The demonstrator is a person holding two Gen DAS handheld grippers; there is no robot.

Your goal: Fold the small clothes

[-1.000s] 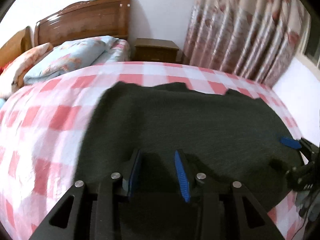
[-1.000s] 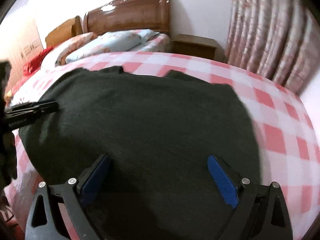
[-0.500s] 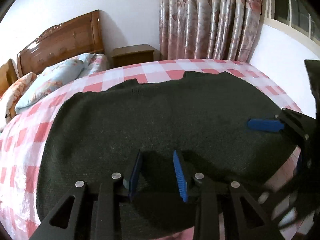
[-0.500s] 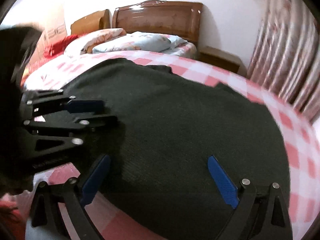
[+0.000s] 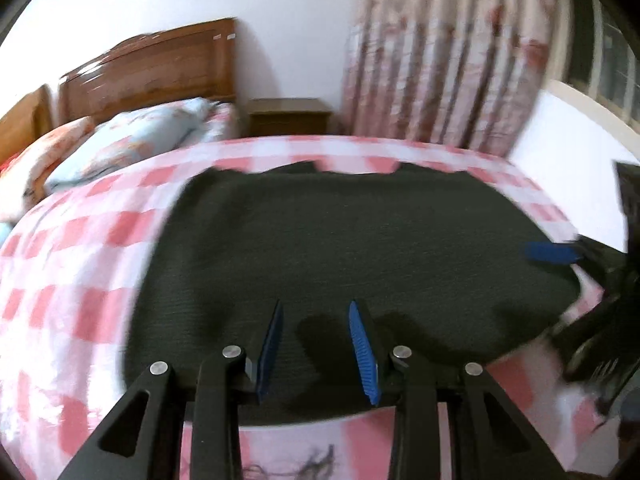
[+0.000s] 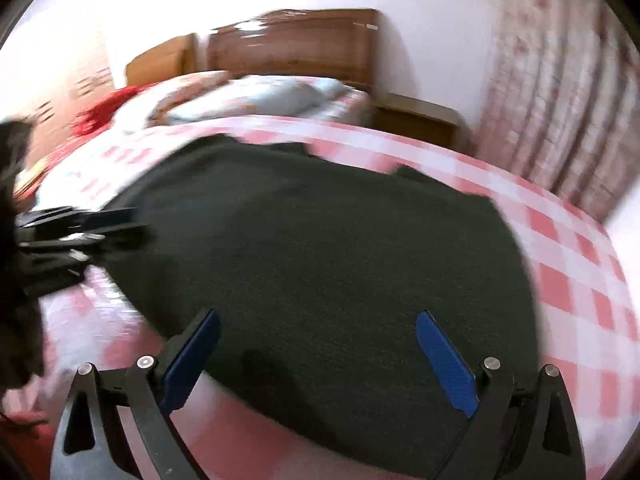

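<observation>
1. A dark knit garment lies spread flat on the checked bedspread, its near hem toward the grippers and its neckline toward the far edge. Laid open like this, it looks ready for a first fold.
2. The left gripper hovers over the near hem with its jaws partly spread and nothing between the pads; cloth shows in the gap beneath them.
3. The right gripper has its jaws spread wide over the garment's near edge, also empty.
4. Both tools sit along the same near hem, the right one toward the garment's right corner. That probably sets up a two-point lift of the hem.
5. No fold has been made yet, judging by the flat, single layer.
6. Pillows and a headboard lie well apart from the work.
</observation>
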